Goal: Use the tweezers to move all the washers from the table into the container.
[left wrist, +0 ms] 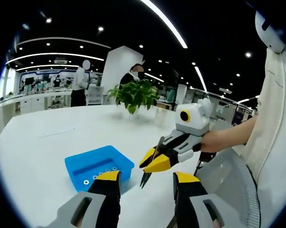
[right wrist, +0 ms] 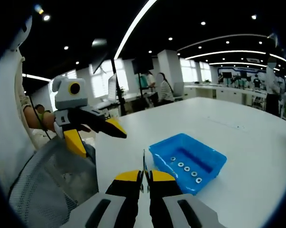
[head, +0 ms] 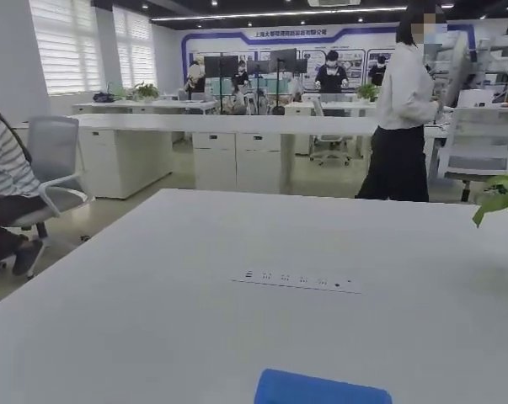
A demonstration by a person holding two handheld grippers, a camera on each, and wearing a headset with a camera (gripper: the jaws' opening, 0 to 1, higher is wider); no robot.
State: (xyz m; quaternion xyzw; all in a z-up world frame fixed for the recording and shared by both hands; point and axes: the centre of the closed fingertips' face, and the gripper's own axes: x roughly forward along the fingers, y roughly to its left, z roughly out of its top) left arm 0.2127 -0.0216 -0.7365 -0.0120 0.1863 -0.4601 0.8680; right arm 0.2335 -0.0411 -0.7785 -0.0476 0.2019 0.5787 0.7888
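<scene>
A blue container (right wrist: 205, 156) sits on the white table (right wrist: 247, 137) and holds several washers (right wrist: 184, 166). My right gripper (right wrist: 145, 176) is shut on thin dark tweezers (right wrist: 144, 160), whose tips point up just left of the container. In the left gripper view the container (left wrist: 86, 164) with washers (left wrist: 101, 173) lies ahead on the left. There my left gripper (left wrist: 147, 183) stands open with nothing between its fingers. The right gripper (left wrist: 151, 164) reaches in from the right, and the tweezers (left wrist: 143, 179) hang down from it. The left gripper (right wrist: 97, 137) hovers open off the table's near edge.
A mesh office chair (right wrist: 57, 175) is close beside the grippers. A potted plant (left wrist: 133, 95) stands on the table behind the container. A flush power strip (head: 296, 280) lies mid-table, with the blue container's edge (head: 321, 389) near the table front. People (head: 401, 109) stand and sit by distant desks.
</scene>
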